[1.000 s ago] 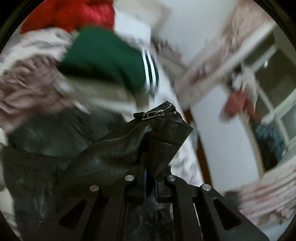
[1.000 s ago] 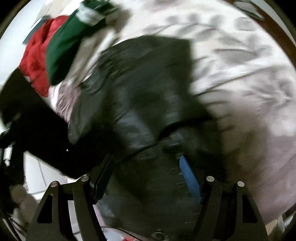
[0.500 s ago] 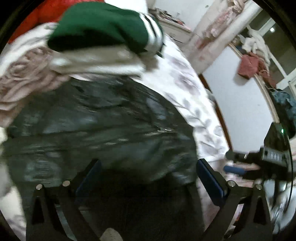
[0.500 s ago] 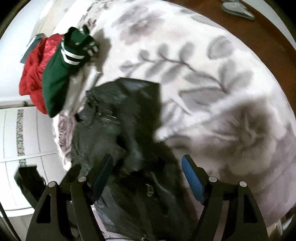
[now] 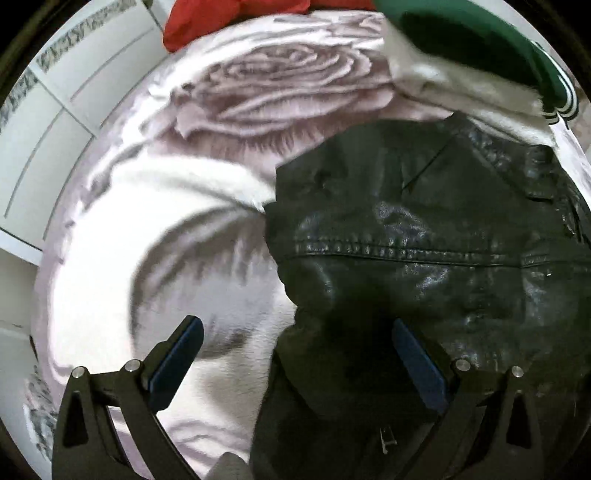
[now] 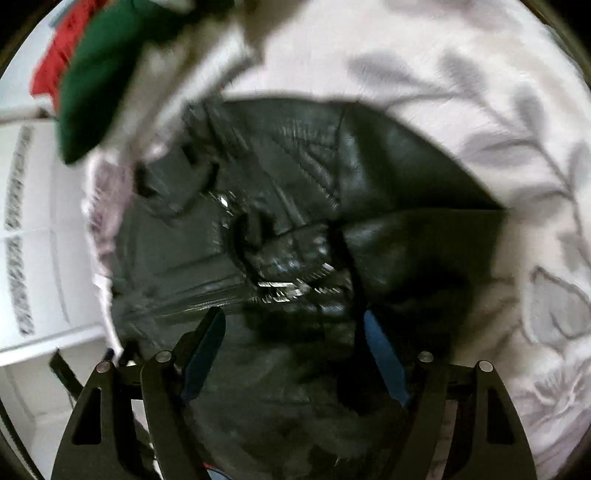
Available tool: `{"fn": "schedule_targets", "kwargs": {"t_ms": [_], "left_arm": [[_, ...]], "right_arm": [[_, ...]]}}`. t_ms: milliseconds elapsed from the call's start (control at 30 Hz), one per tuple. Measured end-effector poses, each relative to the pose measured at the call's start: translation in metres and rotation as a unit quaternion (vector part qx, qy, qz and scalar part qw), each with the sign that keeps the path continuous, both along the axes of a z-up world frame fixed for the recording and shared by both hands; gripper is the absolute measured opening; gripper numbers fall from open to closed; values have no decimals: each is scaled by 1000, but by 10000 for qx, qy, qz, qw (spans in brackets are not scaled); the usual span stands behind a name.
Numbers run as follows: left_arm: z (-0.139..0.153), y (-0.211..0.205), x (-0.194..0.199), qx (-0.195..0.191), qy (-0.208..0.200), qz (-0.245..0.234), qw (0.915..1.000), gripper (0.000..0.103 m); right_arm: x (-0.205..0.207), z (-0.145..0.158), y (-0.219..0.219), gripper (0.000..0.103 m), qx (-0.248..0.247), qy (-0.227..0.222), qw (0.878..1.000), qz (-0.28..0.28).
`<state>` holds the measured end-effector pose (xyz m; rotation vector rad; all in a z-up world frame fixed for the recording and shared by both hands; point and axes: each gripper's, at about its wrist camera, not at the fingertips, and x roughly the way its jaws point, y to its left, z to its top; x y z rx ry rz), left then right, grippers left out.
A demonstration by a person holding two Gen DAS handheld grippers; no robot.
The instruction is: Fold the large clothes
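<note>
A black leather jacket [image 5: 424,236] lies folded on a floral bedspread [image 5: 155,236]. My left gripper [image 5: 295,328] is open and empty, hovering over the jacket's left edge, with its right finger above the leather and its left finger above the bedspread. In the right wrist view the same jacket [image 6: 295,221] fills the middle, blurred by motion. My right gripper [image 6: 295,321] is open and empty just above the jacket.
A pile of clothes lies beyond the jacket: a green garment with white stripes [image 5: 480,40], a cream one [image 5: 461,88] and a red one [image 5: 229,18]. White cabinet panels [image 5: 44,122] stand off the bed's left side. The bedspread [image 6: 480,92] stretches to the right.
My left gripper let go of the jacket corner with the zip, opened, and swung left over the jacket's edge. My right gripper stayed open and came down closer to the jacket.
</note>
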<state>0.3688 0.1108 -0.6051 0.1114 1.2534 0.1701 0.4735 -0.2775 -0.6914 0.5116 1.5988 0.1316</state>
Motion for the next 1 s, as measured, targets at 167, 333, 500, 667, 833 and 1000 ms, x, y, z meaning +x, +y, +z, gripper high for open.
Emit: {"fn": "schedule_targets", "kwargs": {"t_ms": [167,333,500,667,833,1000], "left_arm": [[-12,-8,9,-212,101,20,9997,103],[-14,-29,20,-408,99,-243,9988,103],[-35,-22,29,-820,239,-129,9963,103],[-28,-3,27,-1368,346,179,9898,103],[5,-10,14,-693,-33,77,9976,103],[-26,1,14,-1039,133,168,9944,103]], "right_arm": [[-12,51,-9,18,-362,-577,9977,47],[-29,47,-35,16,-671,-373,9969,-194],[-18,-5,-25,16,-885,219,9953,319],[-14,26,-45,20,-398,449,9978,-269],[-28,74,-31,35,-415,-222,9987,-213],[-31,43,41,35,-1016,-130,9925,667]]}}
